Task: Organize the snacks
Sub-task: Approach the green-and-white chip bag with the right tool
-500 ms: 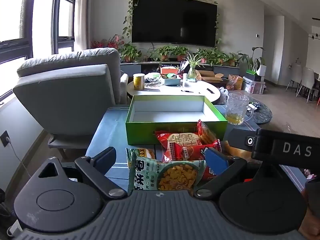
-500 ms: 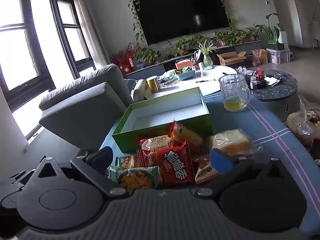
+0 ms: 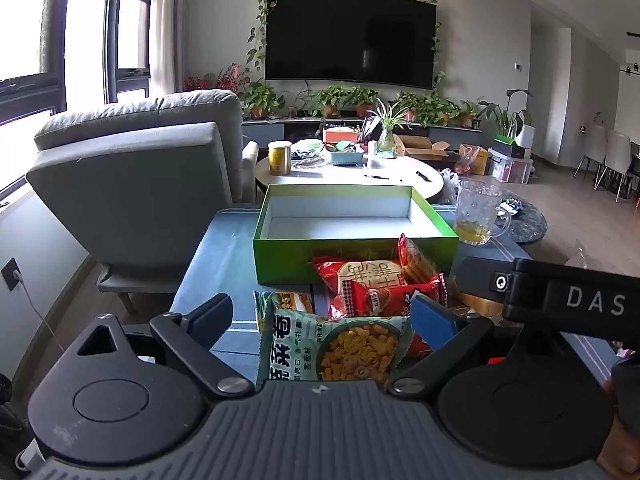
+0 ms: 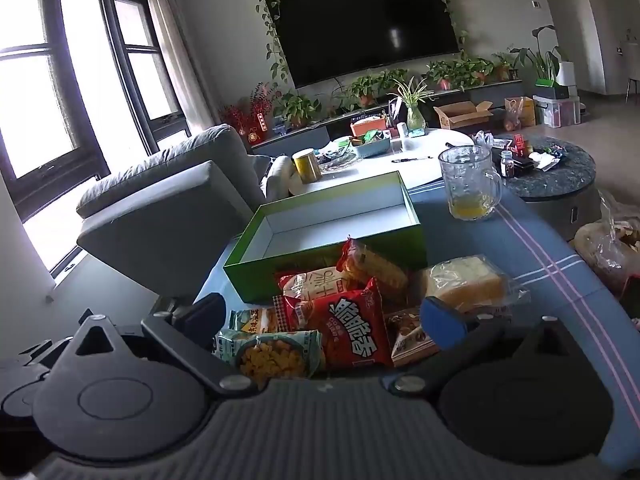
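Status: nothing sorted yet, by the look of it.

- Counter [image 4: 568, 280], blue cloth with pale stripes, carries everything.
- Green box [image 3: 352, 256] sits at the far middle of the counter, lid off, white inside, and no snack in it as far as either view shows. I take it as the destination, so zero items are placed.
- Glass mug [image 4: 472, 184] stands to the right of the box, a little yellow liquid in the bottom. Not part of the job; stays clear of the pile.
- Snack pile is bunched just in front of the box's near wall, all still on the counter:
  - wrapped bread slice [image 4: 464, 284], right end of the pile
  - red crisp packet [image 4: 352, 328], middle, overlapping its neighbours
  - red-and-white packet [image 3: 368, 276] behind it, with an orange biscuit pack [image 4: 376, 268] leaning against the box wall
  - green puffed-snack bag [image 3: 332, 348], nearest on the left, a second green bag [image 3: 286, 302] just behind it
  - small brown packet [image 4: 412, 336] tucked under the right side
- Left tool [image 3: 324, 320]: fingers spread wide, straddling the green puffed-snack bag, not clamped on it.
- Right tool [image 4: 324, 316]: fingers also spread, nothing held, hovering over the near edge of the pile.

Left to do: every packet, probably starting with the green bag.
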`<state>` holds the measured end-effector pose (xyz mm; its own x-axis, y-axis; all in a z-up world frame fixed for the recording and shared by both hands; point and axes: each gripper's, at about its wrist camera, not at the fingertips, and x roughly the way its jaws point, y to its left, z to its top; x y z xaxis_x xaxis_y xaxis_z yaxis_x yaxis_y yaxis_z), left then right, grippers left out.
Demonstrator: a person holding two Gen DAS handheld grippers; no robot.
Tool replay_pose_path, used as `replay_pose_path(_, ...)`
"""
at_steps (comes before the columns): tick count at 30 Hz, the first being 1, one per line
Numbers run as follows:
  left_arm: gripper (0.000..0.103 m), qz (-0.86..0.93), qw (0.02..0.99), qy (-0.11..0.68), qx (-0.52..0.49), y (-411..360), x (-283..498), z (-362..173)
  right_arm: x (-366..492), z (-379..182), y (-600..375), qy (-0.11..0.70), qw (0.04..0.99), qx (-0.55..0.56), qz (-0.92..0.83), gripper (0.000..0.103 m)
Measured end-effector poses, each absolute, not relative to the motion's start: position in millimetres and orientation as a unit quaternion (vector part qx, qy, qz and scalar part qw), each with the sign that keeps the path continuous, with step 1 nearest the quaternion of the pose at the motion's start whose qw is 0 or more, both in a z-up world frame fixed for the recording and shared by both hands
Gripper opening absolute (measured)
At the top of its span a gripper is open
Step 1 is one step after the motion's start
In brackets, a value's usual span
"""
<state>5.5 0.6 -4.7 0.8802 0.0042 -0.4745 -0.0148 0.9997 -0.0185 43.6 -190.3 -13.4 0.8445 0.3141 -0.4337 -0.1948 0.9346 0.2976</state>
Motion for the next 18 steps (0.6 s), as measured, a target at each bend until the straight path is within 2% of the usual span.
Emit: replay_pose_path(18, 0.095, 0.005, 0.967, 0.255, -0.022, 4.9, 7.9, -6.6, 40.9, -14.7, -188.3, 0.247, 0.952, 0.121, 0.132, 0.085)
